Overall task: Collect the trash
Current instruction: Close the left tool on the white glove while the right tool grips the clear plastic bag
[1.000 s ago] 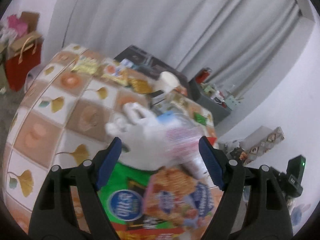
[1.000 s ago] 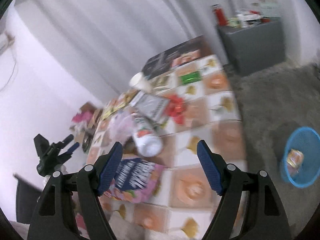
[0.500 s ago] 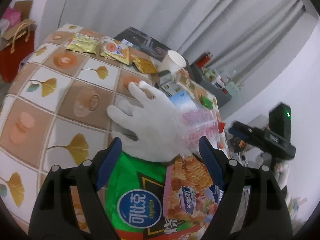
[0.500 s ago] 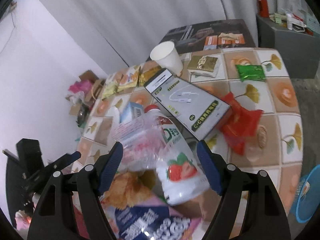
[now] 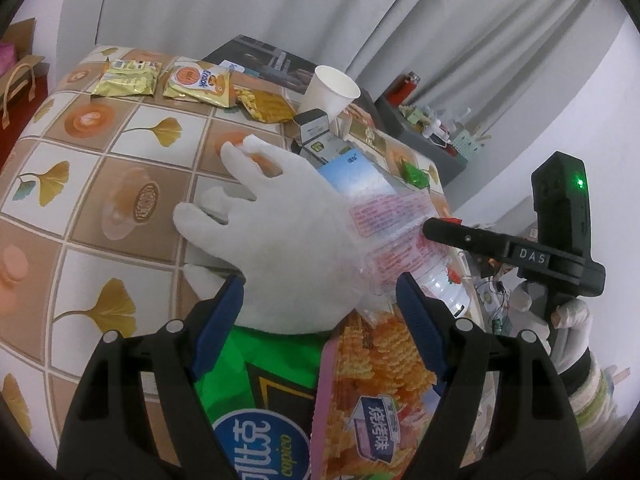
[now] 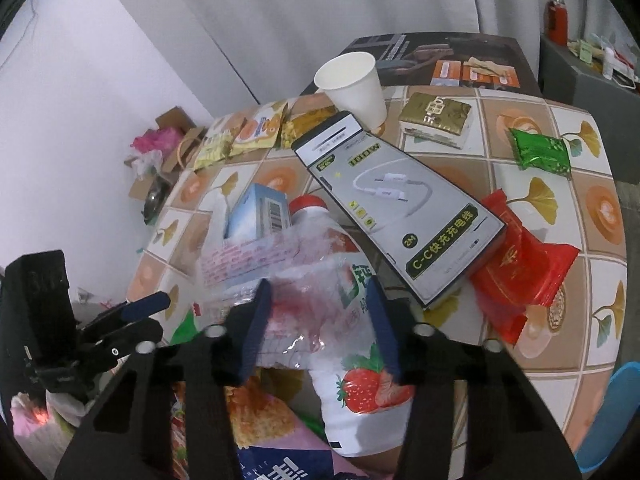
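Right gripper (image 6: 318, 320): jaws closing, standing either side of a crumpled clear plastic wrapper (image 6: 280, 276) with pink print. The wrapper lies draped over the shoulder of a white strawberry drink bottle (image 6: 360, 384). Whether the pads already press on the film cannot be told; both wrapper and bottle sit between them.

Bottle: lying on its side on the tiled table (image 6: 560, 120). Long axis runs from the near edge toward the far side; red cap (image 6: 308, 202) points away from the right wrist camera, base toward it. Cap end lies beside a light blue carton (image 6: 260, 216) and close to the grey cable box (image 6: 400, 208), whose long axis runs diagonally from the paper cup (image 6: 352, 84) to the red packet (image 6: 520, 264).

Left gripper (image 5: 320, 300): jaws spread wide, nothing pinched. Between them shows a white glove (image 5: 288, 248), lying flat, fingers pointing away toward the left of the left wrist view. Its cuff end touches the wrapper. Beneath the glove lie a green snack bag (image 5: 256, 400) and an orange snack bag (image 5: 380, 400), overlapping.

Far table edge: yellow snack packets (image 5: 160, 80) in a row. A blue basket (image 6: 612, 412) stands off the table at right in the right wrist view
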`<state>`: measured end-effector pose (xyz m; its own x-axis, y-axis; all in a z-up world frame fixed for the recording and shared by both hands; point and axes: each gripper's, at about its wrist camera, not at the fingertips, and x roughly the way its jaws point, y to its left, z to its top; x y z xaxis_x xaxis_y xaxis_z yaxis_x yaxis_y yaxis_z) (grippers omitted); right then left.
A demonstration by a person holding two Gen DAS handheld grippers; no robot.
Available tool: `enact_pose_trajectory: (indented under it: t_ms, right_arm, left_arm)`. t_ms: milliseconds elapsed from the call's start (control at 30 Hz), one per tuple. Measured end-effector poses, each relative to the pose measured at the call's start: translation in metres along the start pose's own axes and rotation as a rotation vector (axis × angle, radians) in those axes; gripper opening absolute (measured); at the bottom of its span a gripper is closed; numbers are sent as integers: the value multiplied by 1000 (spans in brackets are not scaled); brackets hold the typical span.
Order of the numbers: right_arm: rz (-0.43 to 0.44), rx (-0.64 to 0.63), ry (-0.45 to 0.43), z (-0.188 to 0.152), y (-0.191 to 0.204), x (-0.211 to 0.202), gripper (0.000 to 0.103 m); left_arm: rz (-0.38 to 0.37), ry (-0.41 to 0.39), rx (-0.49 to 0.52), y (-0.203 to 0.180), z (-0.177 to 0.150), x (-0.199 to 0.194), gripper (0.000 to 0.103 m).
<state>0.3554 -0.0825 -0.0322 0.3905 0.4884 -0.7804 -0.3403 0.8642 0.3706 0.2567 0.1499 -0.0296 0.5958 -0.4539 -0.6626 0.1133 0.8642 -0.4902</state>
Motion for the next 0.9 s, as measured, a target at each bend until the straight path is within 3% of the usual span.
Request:
enact_pose_trajectory:
  t_ms: [233,333,533,767,900]
  right_arm:
    - [42,11,-23,-4,-2,-8,12]
    - [65,32,-38,-5,-7,-13,6]
    - [110,76,-85,-9,-15,-28,4]
    - [135,159,-176,-16,-38,-58,4]
    - [136,199,-208,-21,-53,-71,4]
  left_arm:
    - [-4,4,6,-1,-2,2,74]
    - [-4,0,24,-4,-3,0,74]
    - [33,-10,86,-12,-5,0,74]
    - [107,-20,227,-33,-10,2,74]
    - [196,-22,335,-49,-12,9,74]
